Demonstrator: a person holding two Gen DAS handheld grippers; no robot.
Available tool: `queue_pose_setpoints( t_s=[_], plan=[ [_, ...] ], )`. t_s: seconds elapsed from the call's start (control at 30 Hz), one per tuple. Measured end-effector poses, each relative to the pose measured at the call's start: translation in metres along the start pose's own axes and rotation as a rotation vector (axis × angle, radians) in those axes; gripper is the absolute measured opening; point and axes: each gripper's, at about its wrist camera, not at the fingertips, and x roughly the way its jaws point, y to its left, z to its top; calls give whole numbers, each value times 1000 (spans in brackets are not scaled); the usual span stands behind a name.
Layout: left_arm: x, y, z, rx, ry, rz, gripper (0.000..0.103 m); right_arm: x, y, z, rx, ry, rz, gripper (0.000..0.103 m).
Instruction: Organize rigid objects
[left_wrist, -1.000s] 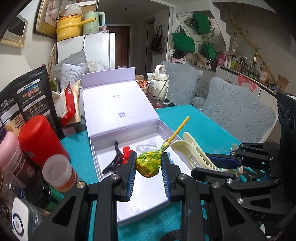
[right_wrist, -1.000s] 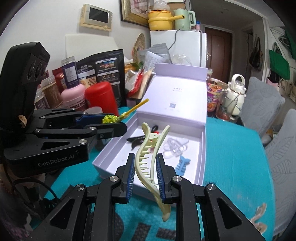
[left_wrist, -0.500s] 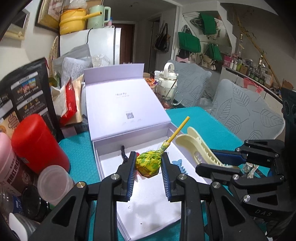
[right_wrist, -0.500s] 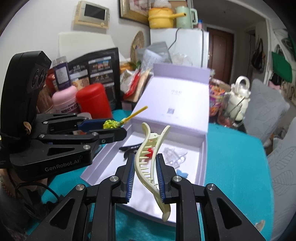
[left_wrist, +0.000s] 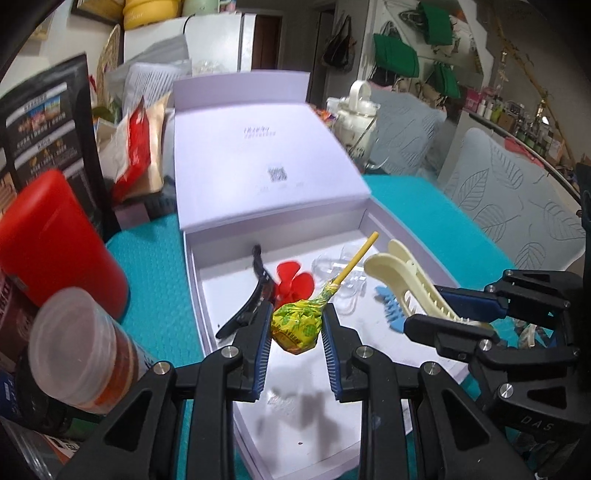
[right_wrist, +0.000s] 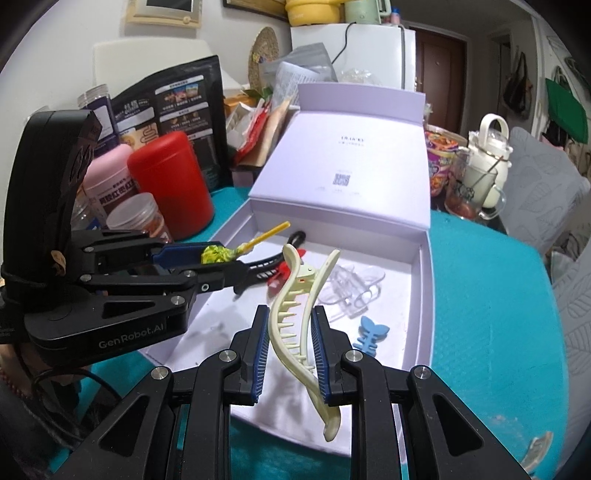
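Low in frame, a green-yellow wrapped lollipop (left_wrist: 295, 325) sits clenched in the left tool (left_wrist: 295, 354); right tool (right_wrist: 288, 354) grips a cream claw clip (right_wrist: 299, 325), both angled down over the box (right_wrist: 424, 295).

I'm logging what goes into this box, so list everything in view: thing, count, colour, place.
box: 1, lilac, open on the table
table: 1, teal cover
lollipop: 1, yellow-green wrapper, in left tongs over box
claw clip: 1, cream, in right tongs over box
black clip: 1, in box
red clip: 1, in box
clear clips: count unclear, in box
fishbone clip: 1, blue, in box
red jar: 1, left of box
left tongs: shut
right tongs: shut
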Motion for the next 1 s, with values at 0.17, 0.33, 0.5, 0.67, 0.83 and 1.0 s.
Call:
queue_pose_setpoints(
  t_s=[0.17,0.33,0.5,0.67,0.83,1.0],
  plan=[
    [9,5,-3,-10,33,19,26,12,-2,-2,7,20,5,22],
    [20,8,-5,-22,72,38,26,22,-5,-2,14,37,9,22],
    [29,9,-6,-28,104,43,26,34,-8,-3,18,61,9,22],
    [36,11,-4,-35,119,54,26,47,-12,-3,22,98,4,22],
    [43,8,-3,-21,138,64,26,55,-15,-2,25,120,1,22],
    [50,5,1,4,161,63,26,63,-18,-2,38,150,-6,22]
  ],
)
